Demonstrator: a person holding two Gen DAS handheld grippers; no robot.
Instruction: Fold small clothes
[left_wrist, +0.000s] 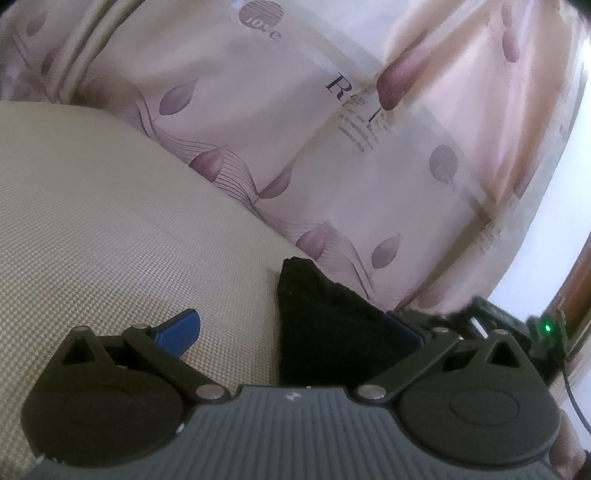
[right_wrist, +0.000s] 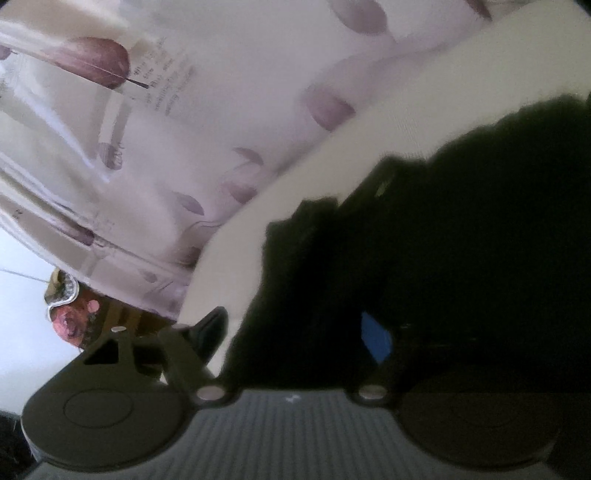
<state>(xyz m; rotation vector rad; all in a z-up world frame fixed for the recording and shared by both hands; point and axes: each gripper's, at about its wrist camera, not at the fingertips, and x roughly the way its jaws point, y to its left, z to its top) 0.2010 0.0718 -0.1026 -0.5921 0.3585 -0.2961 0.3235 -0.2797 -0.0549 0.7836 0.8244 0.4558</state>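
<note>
The small black knitted garment (left_wrist: 325, 332) lies on the beige woven mat (left_wrist: 110, 221), between the two fingers of the left tongs (left_wrist: 291, 332) but hard against the right-hand one, whose blue pad (left_wrist: 404, 332) it partly covers. The left-hand blue pad (left_wrist: 181, 328) stands well apart from the cloth on bare mat, so these tongs are spread wide and grip nothing. The garment narrows to a blunt tip pointing away from the camera, its long axis running roughly along the fingers.

In the right wrist view the same black cloth (right_wrist: 424, 240) fills the gap of the right tongs (right_wrist: 295, 332); fingers far apart, cloth draped over the blue pad (right_wrist: 375, 338). Behind lies pale leaf-printed bedding (left_wrist: 295, 129).
</note>
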